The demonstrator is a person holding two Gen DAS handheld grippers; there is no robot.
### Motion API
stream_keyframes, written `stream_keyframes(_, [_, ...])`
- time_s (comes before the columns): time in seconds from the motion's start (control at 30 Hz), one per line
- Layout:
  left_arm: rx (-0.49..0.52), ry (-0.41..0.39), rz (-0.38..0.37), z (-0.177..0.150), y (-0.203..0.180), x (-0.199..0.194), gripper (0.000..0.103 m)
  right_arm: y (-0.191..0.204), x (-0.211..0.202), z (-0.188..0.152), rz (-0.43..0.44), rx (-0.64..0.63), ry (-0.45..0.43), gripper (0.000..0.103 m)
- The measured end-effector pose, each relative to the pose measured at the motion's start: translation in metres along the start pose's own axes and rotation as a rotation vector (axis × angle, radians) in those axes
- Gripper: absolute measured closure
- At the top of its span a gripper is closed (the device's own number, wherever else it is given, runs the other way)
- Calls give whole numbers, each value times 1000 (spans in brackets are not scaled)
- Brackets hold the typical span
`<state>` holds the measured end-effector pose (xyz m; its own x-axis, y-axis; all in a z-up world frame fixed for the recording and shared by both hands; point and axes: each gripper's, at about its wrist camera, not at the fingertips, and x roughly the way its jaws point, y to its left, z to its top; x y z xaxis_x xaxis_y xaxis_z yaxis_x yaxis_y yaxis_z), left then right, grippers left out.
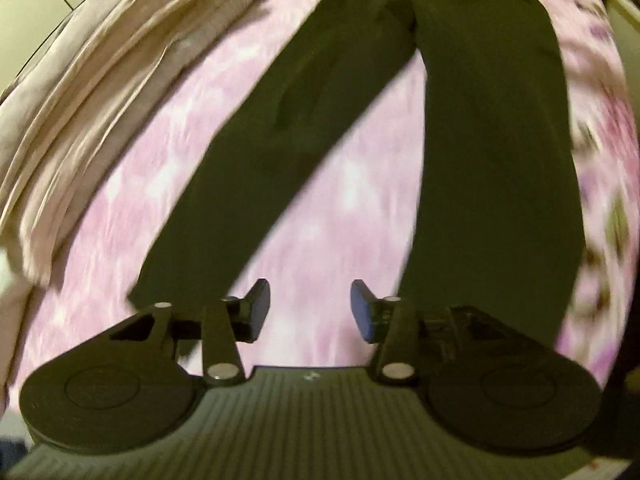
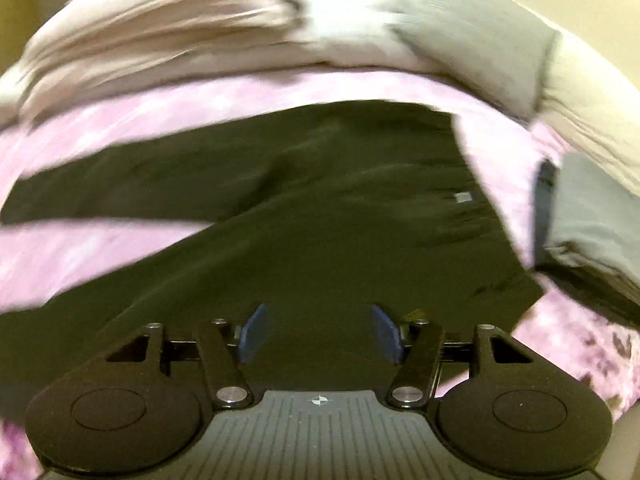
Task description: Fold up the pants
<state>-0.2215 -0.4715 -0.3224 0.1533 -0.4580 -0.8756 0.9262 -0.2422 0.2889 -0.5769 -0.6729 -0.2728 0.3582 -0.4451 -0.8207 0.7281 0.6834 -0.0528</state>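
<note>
**Dark pants spread flat, both claws apart and empty**

Pink mottled bedding covers the bed (image 1: 332, 208), and on it I see the dark pants (image 1: 484, 128) laid out flat. From my left wrist camera the two legs run from the waist near the far edge of the bed down toward me, splaying into a wide V with pink sheet showing between them. A heap of pale beige blanket (image 1: 92, 92) lies rumpled along the left edge of the bed, apart from the nearer leg.

My left claw (image 1: 310, 310) hangs above the gap between the leg ends. Its blue pads stand apart with only sheet visible between them; nothing is gripped.

From my right wrist camera the pants (image 2: 320, 216) lie crosswise, waist end toward the right with a small pale label (image 2: 463, 197) on it, legs trailing off to the left. My right claw (image 2: 318, 334) sits over the dark cloth near the waist end, its pads spread wide, and I see no fabric pinched between them. Whether the tips touch the cloth I cannot tell, as the view is blurred.

Beyond the pants, along the far edge of the bed, the beige blanket (image 2: 160, 36) lies beside a grey pillow (image 2: 480, 36). Another grey piece (image 2: 592, 216) lies at the right edge, just beside the waistband.
</note>
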Motion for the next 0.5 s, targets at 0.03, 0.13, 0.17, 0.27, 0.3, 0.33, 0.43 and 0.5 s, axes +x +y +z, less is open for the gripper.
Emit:
stream_keyframes(0.03, [-9,-11,5,25,-5,12,58,-24,12,10,-4,18,-7,46])
stream_keyframes(0.13, [-14,-22,-17,98,-32,51,58,-98,63,43,0,73,-4,45])
stream_keyframes(0.17, [-6,-27,-26,118,-41,63,57,-118,78,53,7,85,-2,45])
stream_keyframes(0.27, [28,-54,-74,191,-80,103,54,-170,121,78,47,116,7,45])
stream_keyframes(0.3, [43,-65,-83,207,-89,112,54,-181,135,83,72,121,17,45])
stream_keyframes(0.33, [65,-79,-90,228,-102,124,53,-191,151,88,105,121,38,45])
stream_keyframes(0.43, [112,-112,-109,280,-129,153,51,-211,187,92,212,126,111,46])
stream_keyframes(0.5, [123,-122,-130,302,-139,167,50,-218,194,94,290,134,136,56])
